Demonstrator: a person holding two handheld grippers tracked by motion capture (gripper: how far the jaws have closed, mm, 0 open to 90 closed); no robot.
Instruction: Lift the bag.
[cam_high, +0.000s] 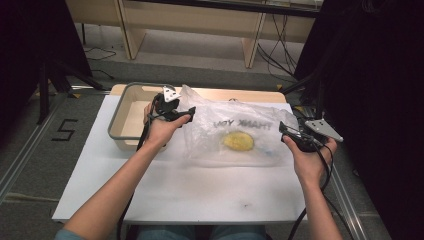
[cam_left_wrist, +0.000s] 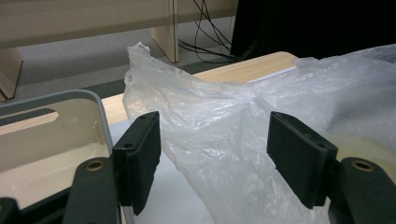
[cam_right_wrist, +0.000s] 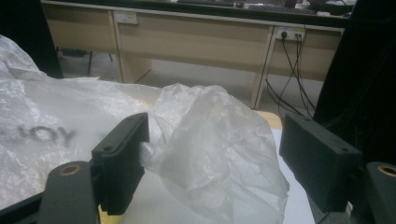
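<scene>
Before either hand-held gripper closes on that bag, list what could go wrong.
1. The plastic bag is thin and crumpled; with both jaws open around loose folds, a pinch may catch one layer and slip or tear.
2. The yellow item inside could slide out if only one side lifts.
3. The left hand-held gripper sits beside the tray and might knock it.

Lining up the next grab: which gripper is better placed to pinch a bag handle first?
Probably left. The left gripper is open with the plastic bag handle bunched between its jaws. The right gripper is open too, but its handle sits off toward one jaw.
</scene>
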